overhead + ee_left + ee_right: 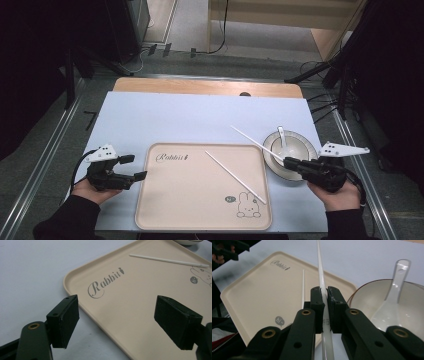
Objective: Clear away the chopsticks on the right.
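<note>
Right gripper pinches a white chopstick between its fingers, beside the bowl. Left gripper (fingers spread) sits level at the tray edge.

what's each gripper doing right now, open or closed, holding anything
Left gripper: open, holding nothing, jaws apart over the near left edge of the tray.
Right gripper: closed on a white chopstick, beside the bowl.

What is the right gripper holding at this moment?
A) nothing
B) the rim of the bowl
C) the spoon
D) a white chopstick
D: in the right gripper view the right gripper has its jaws closed on a white chopstick, while the spoon rests in the bowl.
</note>
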The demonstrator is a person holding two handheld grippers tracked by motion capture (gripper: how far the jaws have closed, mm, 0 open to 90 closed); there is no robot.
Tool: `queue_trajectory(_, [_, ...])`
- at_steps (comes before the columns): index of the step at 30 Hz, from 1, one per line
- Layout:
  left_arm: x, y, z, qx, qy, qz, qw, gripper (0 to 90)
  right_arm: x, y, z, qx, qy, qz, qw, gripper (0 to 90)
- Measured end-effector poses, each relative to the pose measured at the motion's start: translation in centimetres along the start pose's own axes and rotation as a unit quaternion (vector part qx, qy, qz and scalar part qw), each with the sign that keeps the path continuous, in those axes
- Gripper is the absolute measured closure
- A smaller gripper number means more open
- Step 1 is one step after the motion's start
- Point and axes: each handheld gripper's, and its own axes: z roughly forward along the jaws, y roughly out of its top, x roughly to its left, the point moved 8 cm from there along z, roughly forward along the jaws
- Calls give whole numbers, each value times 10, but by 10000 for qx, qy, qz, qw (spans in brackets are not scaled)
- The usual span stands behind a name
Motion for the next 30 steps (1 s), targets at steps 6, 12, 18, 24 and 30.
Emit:
queue_trajectory(6, [0, 0, 0, -4, -7, 2, 10000, 205, 17, -15, 21, 169, 83, -106, 9998, 846])
queue_trajectory(12, [-1, 2, 1, -30, -26, 14, 10000, 205, 17, -33, 42, 485, -9, -109, 9988, 846])
queue_trajectory(18, [0, 2, 2, -15, -31, 44, 10000, 205, 12, -47, 60, 769, -51, -60, 9970, 845])
queue_trajectory(24, [-1, 2, 2, -18, -30, 42, 10000, 205, 12, -61, 78, 1010, -59, -196, 9947, 843])
queue_trajectory(30, [0, 2, 2, 3, -27, 45, 10000, 205, 16, -72, 95, 1258, -74, -298, 9916, 840])
